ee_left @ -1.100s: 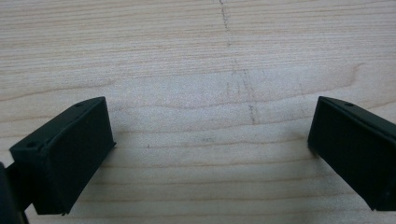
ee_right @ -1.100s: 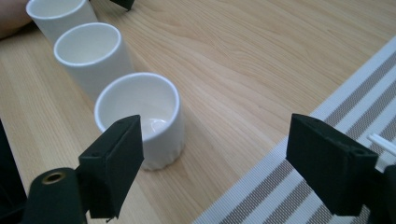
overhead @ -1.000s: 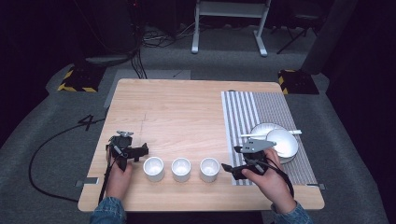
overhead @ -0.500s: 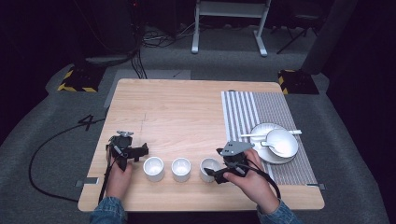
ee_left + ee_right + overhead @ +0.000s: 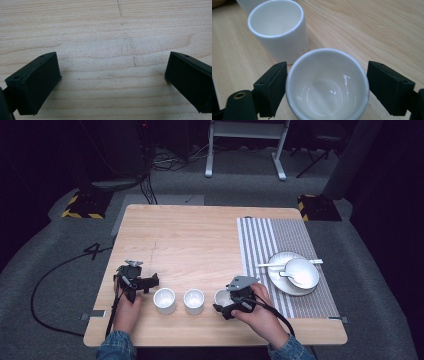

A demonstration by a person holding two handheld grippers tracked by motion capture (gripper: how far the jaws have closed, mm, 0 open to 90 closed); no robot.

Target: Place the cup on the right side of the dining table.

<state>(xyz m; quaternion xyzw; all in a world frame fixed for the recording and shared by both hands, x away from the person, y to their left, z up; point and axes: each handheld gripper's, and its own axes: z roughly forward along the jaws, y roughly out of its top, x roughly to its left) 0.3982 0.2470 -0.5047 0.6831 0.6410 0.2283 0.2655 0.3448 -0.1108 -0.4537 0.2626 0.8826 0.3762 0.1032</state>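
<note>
Right gripper view shows the nearest white cup point(image 5: 327, 85) sitting between the two black jaws of the right gripper point(image 5: 327, 87); the left jaw looks to be touching or just shy of the cup wall, while a narrow gap remains at the right jaw, so the tongs are spread around the cup and not yet clamped. A second white cup point(image 5: 278, 28) stands just beyond it, very close. In the high view the three cups sit in a row near the front edge of the wooden table point(image 5: 200, 240), with the right gripper point(image 5: 231, 304) at the rightmost one point(image 5: 222, 296), the middle cup point(image 5: 194, 300) beside it and the left cup point(image 5: 164, 300) next to the left gripper point(image 5: 142, 284). The left gripper's jaws stand wide apart over bare wood, holding nothing. On the striped placemat point(image 5: 287, 255) lie a plate point(image 5: 280, 280), a bowl point(image 5: 302, 272) and a spoon point(image 5: 287, 264). The risk from here, as I judge it: the glazed cup is rounded and smooth, so an uneven squeeze could make it slip or tip, and a sideways nudge could knock it into its close neighbour.
</note>
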